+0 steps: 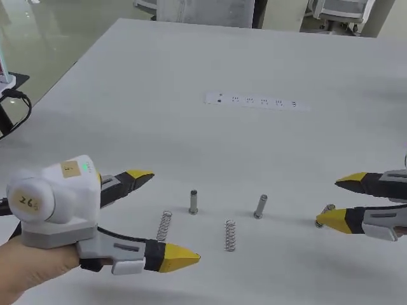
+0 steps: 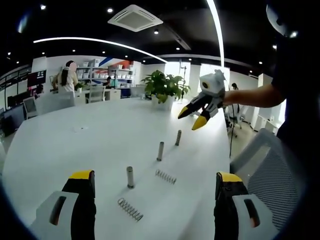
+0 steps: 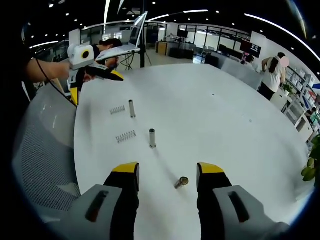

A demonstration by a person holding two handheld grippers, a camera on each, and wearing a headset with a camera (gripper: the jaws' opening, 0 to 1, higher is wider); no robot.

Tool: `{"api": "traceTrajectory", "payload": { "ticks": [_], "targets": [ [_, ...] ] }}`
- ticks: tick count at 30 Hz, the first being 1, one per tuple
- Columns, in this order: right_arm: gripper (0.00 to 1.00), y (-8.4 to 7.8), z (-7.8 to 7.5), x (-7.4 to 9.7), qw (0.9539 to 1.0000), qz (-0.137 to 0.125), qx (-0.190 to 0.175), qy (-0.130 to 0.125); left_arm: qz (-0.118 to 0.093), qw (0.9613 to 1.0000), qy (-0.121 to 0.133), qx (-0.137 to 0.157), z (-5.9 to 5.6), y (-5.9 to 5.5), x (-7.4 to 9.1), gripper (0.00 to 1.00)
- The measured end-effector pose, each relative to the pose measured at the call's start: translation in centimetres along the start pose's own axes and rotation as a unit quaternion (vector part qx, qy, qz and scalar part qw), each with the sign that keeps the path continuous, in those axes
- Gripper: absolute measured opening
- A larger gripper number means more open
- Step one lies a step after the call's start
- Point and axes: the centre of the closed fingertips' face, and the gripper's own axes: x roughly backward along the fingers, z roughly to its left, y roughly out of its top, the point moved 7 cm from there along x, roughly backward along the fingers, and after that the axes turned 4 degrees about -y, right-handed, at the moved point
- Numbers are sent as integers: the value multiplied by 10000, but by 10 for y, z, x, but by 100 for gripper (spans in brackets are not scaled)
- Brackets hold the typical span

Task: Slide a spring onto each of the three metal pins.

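Yellow-tipped, our left gripper and right gripper gape empty; the right straddles a pin, perhaps already spring-covered.

bright, even overhead light | soft shadows | fisheye edges warped

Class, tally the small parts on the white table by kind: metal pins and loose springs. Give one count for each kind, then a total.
Metal pins: 3
Loose springs: 2
Total: 5
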Motion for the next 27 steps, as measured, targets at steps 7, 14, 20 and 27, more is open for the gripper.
{"api": "traceTrajectory", "payload": {
  "ticks": [7,14,20,27],
  "targets": [
    [43,1,11,5,10000,-11,-98,0,4,10000,58,-3,0,1,2,98],
    [41,8,24,7,9999,-77,-60,140,29,10000,73,7,-2,0,2,97],
    [41,2,26,8,9996,-140,-198,121,-1,10000,81,24,-2,1,4,97],
    [40,-11,27,13,9991,-48,-422,29,24,9999,115,47,-1,-1,5,97]
  ]
}}
